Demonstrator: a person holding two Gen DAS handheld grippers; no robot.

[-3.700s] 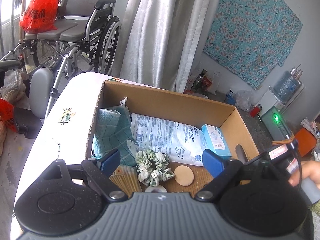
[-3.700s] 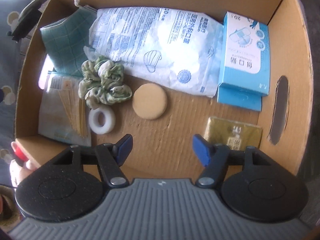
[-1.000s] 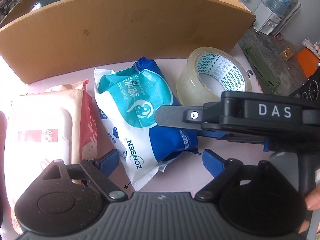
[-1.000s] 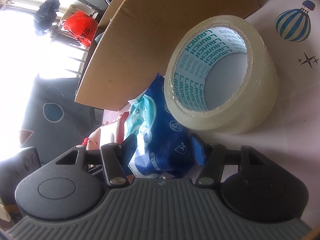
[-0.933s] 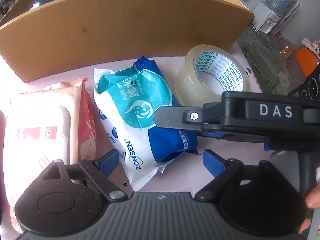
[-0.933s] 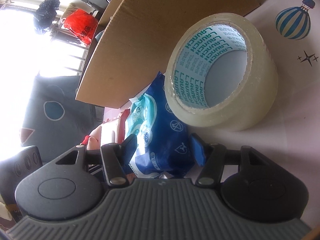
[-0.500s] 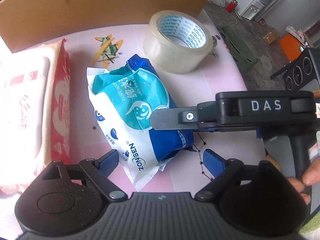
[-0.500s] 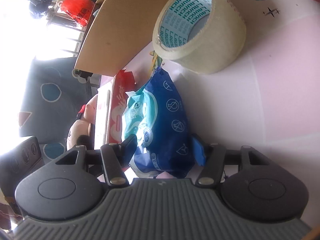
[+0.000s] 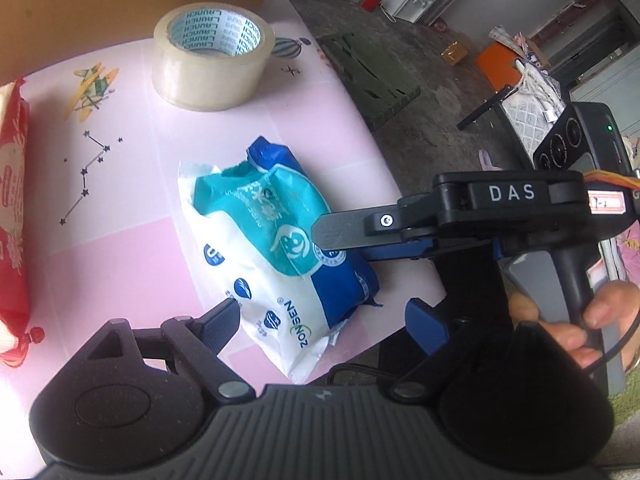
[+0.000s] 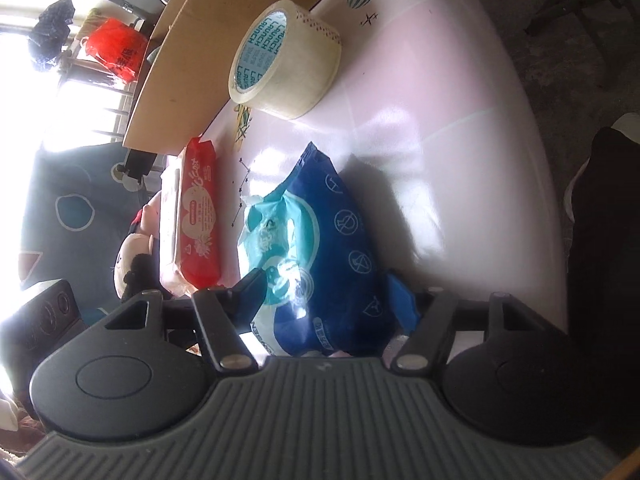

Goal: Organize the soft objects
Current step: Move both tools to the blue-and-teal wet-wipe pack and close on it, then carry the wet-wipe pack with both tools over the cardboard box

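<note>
Blue-and-white item: the ZONSEN wipes pack (image 9: pixel 276 256) lies flat on the pink tabletop (image 9: pixel 132 184), directly ahead of both my tools, close to the table's near edge.
Right tool: my right gripper (image 10: pixel 324 292) straddles the near end of the pack, one finger on each long side. Its jaws have just been opening with the pack between them; whether the pads bear on the wrapper I cannot tell from either view.
Left tool: my left gripper (image 9: pixel 324 320) hovers above the pack's near corner, jaws wide apart and gripping nothing. Its dark left finger sits just beside the pack's edge.
Hand: fingers (image 9: pixel 576 320) wrap the right tool's handle, to the right of my left tool.
Beyond the pack: the LAUNCH tape roll (image 9: pixel 214 56) stands on the table farther ahead, well apart from the pack.
Left of the pack: a red wipes pack (image 10: pixel 200 212) lies beside it, not touching.
Farthest ahead: the cardboard box (image 10: pixel 200 56), presumably the destination; its inside is not visible now.
Step in hand: I judge this to be the pickup of the blue pack.
Next move calls for: closing the right jaws across the pack's width, lifting clear of the table edge, then carrying past the tape roll to the box.
Caution: the slick wrapper may slip; grip the body, not the end seal.
</note>
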